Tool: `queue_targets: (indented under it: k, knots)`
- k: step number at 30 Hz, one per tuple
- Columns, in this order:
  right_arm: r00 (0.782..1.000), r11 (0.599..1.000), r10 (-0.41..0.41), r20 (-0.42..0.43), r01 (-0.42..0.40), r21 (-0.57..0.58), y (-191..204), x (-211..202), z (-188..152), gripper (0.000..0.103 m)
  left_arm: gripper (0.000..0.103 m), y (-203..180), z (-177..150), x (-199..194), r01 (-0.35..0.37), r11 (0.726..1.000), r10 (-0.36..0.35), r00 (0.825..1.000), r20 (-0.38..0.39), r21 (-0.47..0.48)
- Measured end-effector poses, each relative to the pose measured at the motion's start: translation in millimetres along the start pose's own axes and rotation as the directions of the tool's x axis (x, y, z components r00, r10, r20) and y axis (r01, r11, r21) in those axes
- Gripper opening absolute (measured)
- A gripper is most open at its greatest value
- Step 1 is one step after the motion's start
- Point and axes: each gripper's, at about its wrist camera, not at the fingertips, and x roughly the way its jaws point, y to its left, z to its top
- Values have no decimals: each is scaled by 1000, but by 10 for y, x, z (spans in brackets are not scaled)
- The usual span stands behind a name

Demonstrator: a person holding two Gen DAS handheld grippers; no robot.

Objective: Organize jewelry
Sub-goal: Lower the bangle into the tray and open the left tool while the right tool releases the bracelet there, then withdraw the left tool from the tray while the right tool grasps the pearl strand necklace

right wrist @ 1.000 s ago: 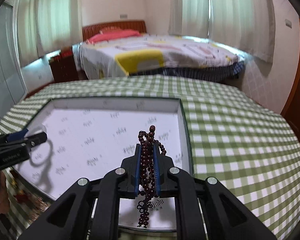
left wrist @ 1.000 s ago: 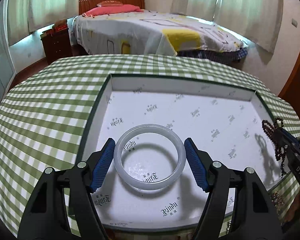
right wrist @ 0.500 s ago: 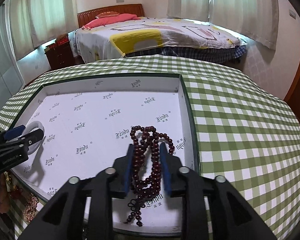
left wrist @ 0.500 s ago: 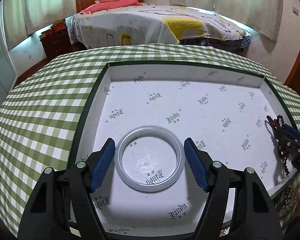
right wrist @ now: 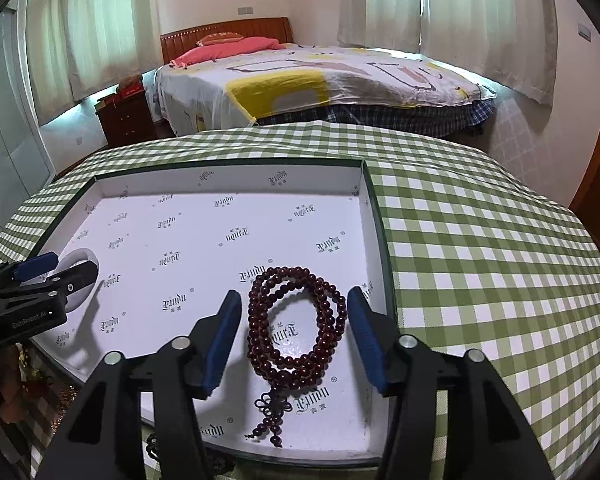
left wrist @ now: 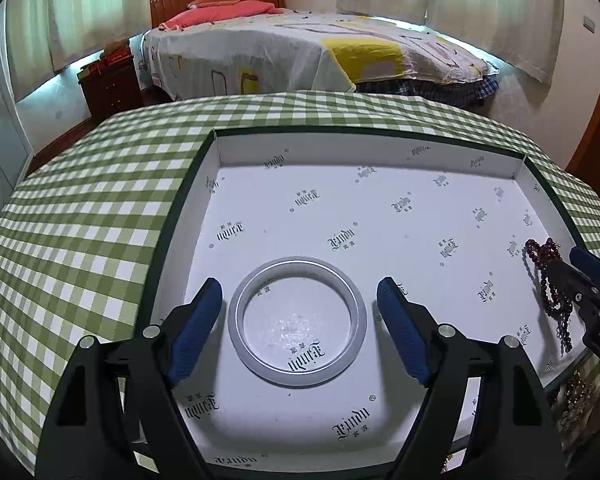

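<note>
We see one shallow box point(left wrist: 380, 148) with a white printed lining and a dark green rim, lying on the green checked tablecloth point(left wrist: 80, 216). Its low walls close all four sides, and most of the white floor between the two pieces is bare, so there is open room in the middle and toward the far wall.

Our left gripper point(left wrist: 298, 326) is spread wide. Its two blue pads point(left wrist: 196, 328) stand on either side of the white bangle point(left wrist: 298, 376) without touching it. The bangle lies flat on the lining in the near left part of the box, near the left wall but apart from it. In the right wrist view we see the same bangle point(right wrist: 85, 258) partly hidden behind the left gripper point(right wrist: 54, 266).

Our right gripper point(right wrist: 294, 334) is also spread wide, with its pads clear of the dark red bead string point(right wrist: 296, 320). The string lies in several loops on the lining in the near right part of the box, close to the right wall point(right wrist: 380, 264), and its knotted tassel point(right wrist: 272, 406) points toward the near edge. From the left wrist camera this bead string point(left wrist: 550, 280) shows beside the right gripper point(left wrist: 590, 276).

We count one box, one bangle, one bead string and two grippers. Outside the near rim some more jewelry point(left wrist: 576, 396) lies on the cloth, too blurred to count. Behind the table stand one bed point(right wrist: 320, 80) and one dark wooden nightstand point(right wrist: 124, 118).
</note>
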Motion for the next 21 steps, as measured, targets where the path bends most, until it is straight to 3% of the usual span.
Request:
queue_targets:
  k: [7, 13, 21]
  knots:
    - [998, 1000, 0, 69, -1, 24, 28, -304, -14, 56, 78, 23, 24, -383, -9, 1000, 9, 995, 103, 2]
    - [991, 1000, 1, 132, -5, 29, 178, -709, -197, 56, 78, 64, -156, -887, -18, 1000, 17, 974, 225, 0]
    - [986, 1000, 21, 163, -21, 1, 393, -1170, -752, 56, 78, 147, -643, -1290, -29, 999, 33, 969, 243, -17]
